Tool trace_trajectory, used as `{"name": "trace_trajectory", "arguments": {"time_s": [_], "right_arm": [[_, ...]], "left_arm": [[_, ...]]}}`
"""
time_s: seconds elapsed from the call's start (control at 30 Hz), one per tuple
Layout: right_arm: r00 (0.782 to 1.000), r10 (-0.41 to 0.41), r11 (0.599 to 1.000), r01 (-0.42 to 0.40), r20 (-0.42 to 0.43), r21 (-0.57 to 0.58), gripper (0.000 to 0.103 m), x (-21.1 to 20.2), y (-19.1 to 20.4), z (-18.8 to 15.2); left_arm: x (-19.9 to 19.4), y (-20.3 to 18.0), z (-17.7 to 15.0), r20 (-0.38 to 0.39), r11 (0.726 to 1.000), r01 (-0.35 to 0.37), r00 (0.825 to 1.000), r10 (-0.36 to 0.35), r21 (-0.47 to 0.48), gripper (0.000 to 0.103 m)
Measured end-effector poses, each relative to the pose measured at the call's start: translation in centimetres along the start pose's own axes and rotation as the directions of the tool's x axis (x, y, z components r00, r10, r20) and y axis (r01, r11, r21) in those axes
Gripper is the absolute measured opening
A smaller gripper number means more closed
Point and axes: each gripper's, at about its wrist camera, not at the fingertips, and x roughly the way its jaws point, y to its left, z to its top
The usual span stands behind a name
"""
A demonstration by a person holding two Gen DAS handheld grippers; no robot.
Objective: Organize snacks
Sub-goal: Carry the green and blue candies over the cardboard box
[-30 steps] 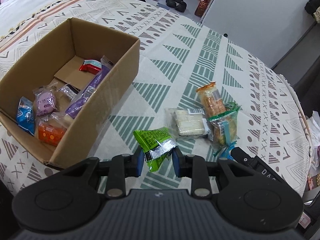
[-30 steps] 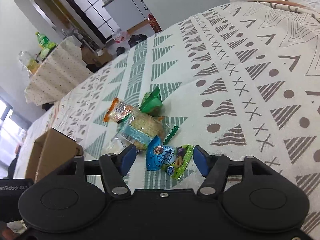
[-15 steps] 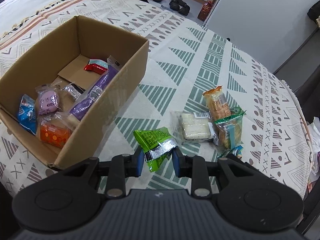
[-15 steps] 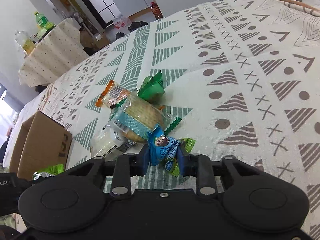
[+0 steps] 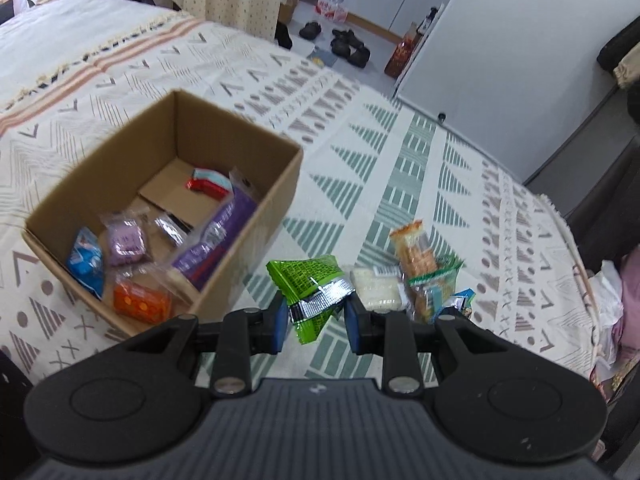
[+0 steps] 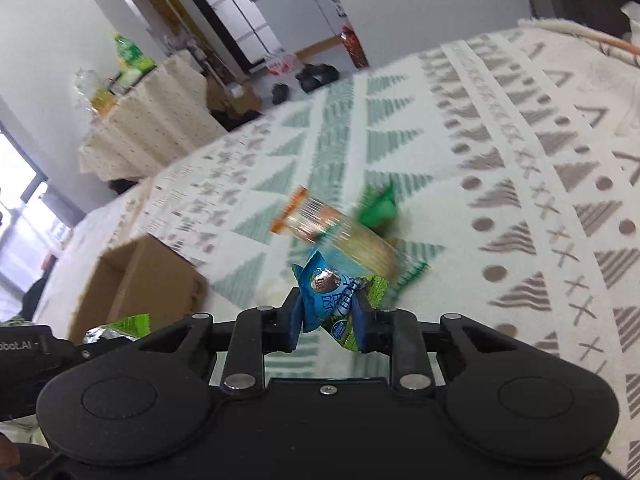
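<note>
With each gripper clamped on a packet, left gripper on the green packet, right gripper on the blue one, carry both left, clear the box rim, then release inside.

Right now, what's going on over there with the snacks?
A person is sorting snacks with handheld tongs. The left tongs are shut on a green foil snack packet, near the open brown cardboard box that already holds several snacks. The right tongs, just closed, grip a blue and green candy wrapper. A few packets lie on the patterned cloth.
</note>
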Motion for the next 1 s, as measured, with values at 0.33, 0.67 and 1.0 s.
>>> {"name": "trace_trajectory", "arguments": {"time_s": [0.33, 0.67, 1.0], "right_arm": [[0.991, 0.126, 0.989, -0.122, 0.050, -0.087, 0.025, -1.5, 5.2, 0.2], [0.960, 0.272, 0.949, -0.257, 0.062, -0.181, 0.025, -1.5, 10.8, -0.6], [0.941, 0.337, 0.913, -0.321, 0.020, -0.253, 0.025, -0.9, 14.7, -1.8]], "left_arm": [[-3.2, 3.6, 2.7, 0.081, 0.999, -0.014, 0.997, 0.018, -0.053, 0.028], [-4.5, 8.2, 4.7, 0.111, 0.992, -0.054, 0.992, 0.067, -0.117, 0.029], [-4.4, 11.3, 5.0, 0.093, 0.981, -0.091, 0.990, 0.109, -0.173, 0.034]]}}
